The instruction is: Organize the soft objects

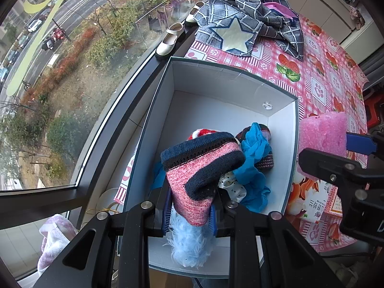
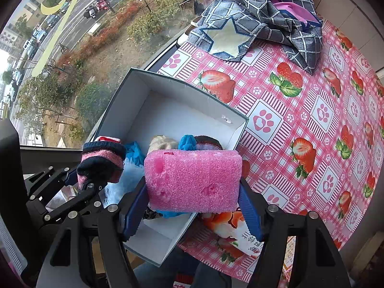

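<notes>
My left gripper [image 1: 190, 212] is shut on a pink and navy knitted sock [image 1: 201, 168] and holds it above the open white box [image 1: 283, 129]. Blue cloth [image 1: 254, 158], a fluffy light-blue item [image 1: 192, 244] and other soft items lie in the box. My right gripper [image 2: 193, 210] is shut on a pink foam sponge [image 2: 193, 180], held over the box's right edge [image 2: 237, 132]. The sponge also shows in the left wrist view [image 1: 322, 133], and the sock in the right wrist view [image 2: 100, 163].
The box sits at the left edge of a table with a pink strawberry-print cloth [image 2: 312, 110], beside a large window [image 1: 60, 84]. A grey checked cloth with a star [image 1: 244, 24] lies at the far end. Shoes [image 1: 170, 40] stand on the sill. A printed packet [image 2: 230, 230] lies next to the box.
</notes>
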{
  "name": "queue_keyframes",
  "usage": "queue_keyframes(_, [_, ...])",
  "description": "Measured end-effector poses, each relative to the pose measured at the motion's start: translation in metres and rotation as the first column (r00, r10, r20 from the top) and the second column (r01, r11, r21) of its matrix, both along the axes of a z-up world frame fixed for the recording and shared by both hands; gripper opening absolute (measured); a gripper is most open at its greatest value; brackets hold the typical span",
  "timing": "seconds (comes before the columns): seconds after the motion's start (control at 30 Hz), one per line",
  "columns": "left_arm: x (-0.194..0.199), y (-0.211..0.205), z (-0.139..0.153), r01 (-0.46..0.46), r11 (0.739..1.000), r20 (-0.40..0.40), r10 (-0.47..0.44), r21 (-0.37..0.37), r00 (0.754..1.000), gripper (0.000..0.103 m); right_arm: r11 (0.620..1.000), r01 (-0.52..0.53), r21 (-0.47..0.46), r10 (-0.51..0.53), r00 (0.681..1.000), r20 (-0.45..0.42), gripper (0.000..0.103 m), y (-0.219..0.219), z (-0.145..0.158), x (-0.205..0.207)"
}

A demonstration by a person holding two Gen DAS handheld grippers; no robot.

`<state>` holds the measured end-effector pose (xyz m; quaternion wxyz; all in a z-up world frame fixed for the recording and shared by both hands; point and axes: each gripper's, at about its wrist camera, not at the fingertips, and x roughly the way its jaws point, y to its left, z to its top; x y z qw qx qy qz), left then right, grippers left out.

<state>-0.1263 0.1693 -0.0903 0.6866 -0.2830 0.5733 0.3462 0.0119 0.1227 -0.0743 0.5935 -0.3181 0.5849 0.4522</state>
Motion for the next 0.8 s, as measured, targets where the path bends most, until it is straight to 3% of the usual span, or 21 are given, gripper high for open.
queue_keyframes(0.8, [0.0028, -0.0011, -0.0004, 0.004, 1.0, 0.0, -0.004, 0.0, 1.0, 0.027, 1.0, 0.005, 0.0, -0.005, 1.0, -0.003, 0.071, -0.0006, 0.0015, 0.0002])
